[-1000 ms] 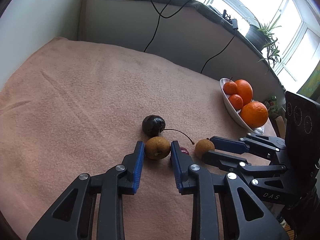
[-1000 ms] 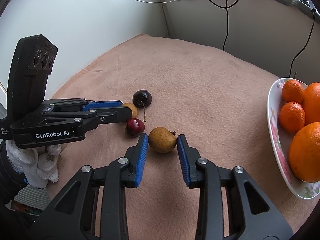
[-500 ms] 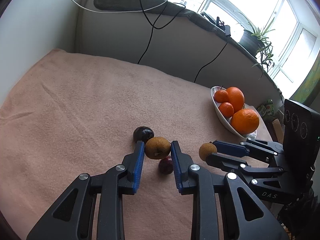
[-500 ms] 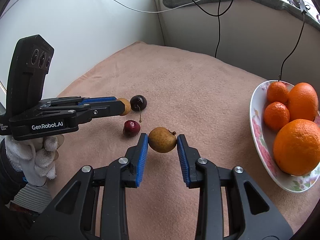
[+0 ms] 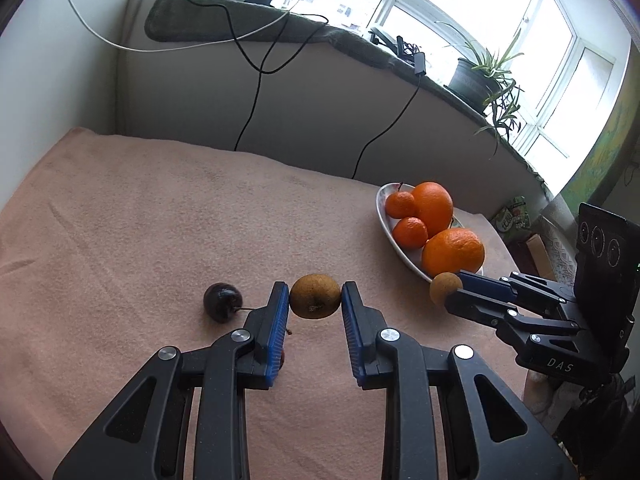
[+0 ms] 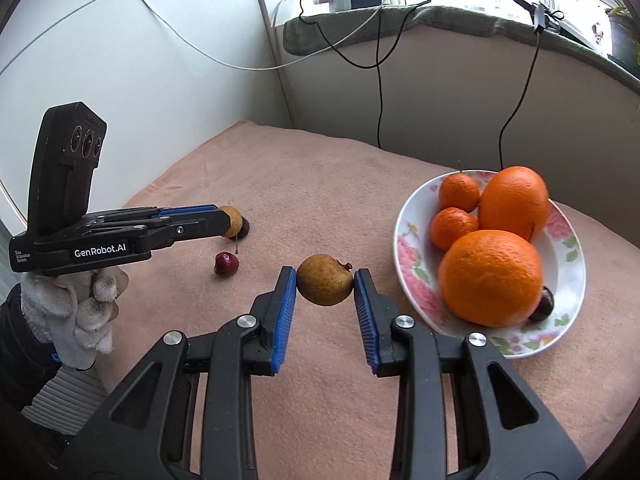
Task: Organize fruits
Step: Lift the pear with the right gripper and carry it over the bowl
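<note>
My left gripper is shut on a small brown fruit and holds it above the pink cloth. My right gripper is shut on a second brown fruit, lifted just left of the floral bowl. That bowl carries two oranges, two tangerines and a dark cherry. In the right wrist view the left gripper shows with its fruit at its tip. A dark cherry and a red cherry lie on the cloth.
A pink cloth covers the table, walled on the left and at the back. Cables hang from a sill with a potted plant. A white-gloved hand holds the left gripper. The bowl sits at the right.
Both grippers have risen off the cloth, each carrying its brown fruit. The right one has moved towards the bowl. The cherries stay where they lay.
</note>
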Motion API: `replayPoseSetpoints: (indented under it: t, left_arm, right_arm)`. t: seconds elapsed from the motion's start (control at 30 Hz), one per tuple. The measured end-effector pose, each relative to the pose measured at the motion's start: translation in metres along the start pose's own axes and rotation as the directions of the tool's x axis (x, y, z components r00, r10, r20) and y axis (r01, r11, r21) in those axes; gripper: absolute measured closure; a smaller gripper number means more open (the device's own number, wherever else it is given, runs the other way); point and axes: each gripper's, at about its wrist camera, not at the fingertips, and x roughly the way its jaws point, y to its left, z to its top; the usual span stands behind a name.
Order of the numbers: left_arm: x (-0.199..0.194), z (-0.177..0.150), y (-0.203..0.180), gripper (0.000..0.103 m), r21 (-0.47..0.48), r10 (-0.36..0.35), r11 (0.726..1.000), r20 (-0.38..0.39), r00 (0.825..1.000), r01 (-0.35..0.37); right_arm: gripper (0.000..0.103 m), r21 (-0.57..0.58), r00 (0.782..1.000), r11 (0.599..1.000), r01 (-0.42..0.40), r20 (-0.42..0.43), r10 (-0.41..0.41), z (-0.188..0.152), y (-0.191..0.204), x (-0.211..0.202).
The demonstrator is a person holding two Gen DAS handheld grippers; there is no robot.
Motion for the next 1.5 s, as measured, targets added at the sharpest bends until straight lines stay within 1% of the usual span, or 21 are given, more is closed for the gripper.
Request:
replayPoseSetpoints:
  t: [0.2,0.43,0.83,1.03,1.3,1.5]
  left_arm:
    - [0.009,0.009,-0.016,0.078,0.019,-0.025,1.000,0.004,1.000,0.025]
    - [0.020,0.016,-0.039,0.078,0.052,-0.059,0.997,0.003,0.998,0.059]
    - [0.047,0.021,-0.073,0.078,0.087,-0.103,0.991,-0.030,0.994,0.105]
    - [0.060,0.025,-0.084,0.078,0.105,-0.112,0.988,-0.048,0.993,0.116]
    - [0.076,0.028,-0.086,0.078,0.113,-0.106,0.987,-0.073,0.992,0.114]
    - [0.084,0.031,-0.086,0.078,0.118,-0.099,0.987,-0.085,0.992,0.108]
  right_arm:
    - [0.072,0.040,0.999,0.999,0.036,0.029,-0.037,-0.004,-0.026,-0.023]
    - [0.072,0.074,0.996,0.995,0.067,0.050,-0.071,-0.009,-0.048,-0.038]
    - [0.072,0.123,0.990,0.985,0.121,0.063,-0.129,-0.016,-0.085,-0.055]
    - [0.072,0.142,0.985,0.979,0.148,0.062,-0.159,-0.014,-0.107,-0.056]
    - [0.072,0.173,0.979,0.967,0.189,0.044,-0.199,-0.009,-0.138,-0.045]
    - [0.072,0.182,0.978,0.963,0.199,0.026,-0.207,-0.008,-0.153,-0.035]
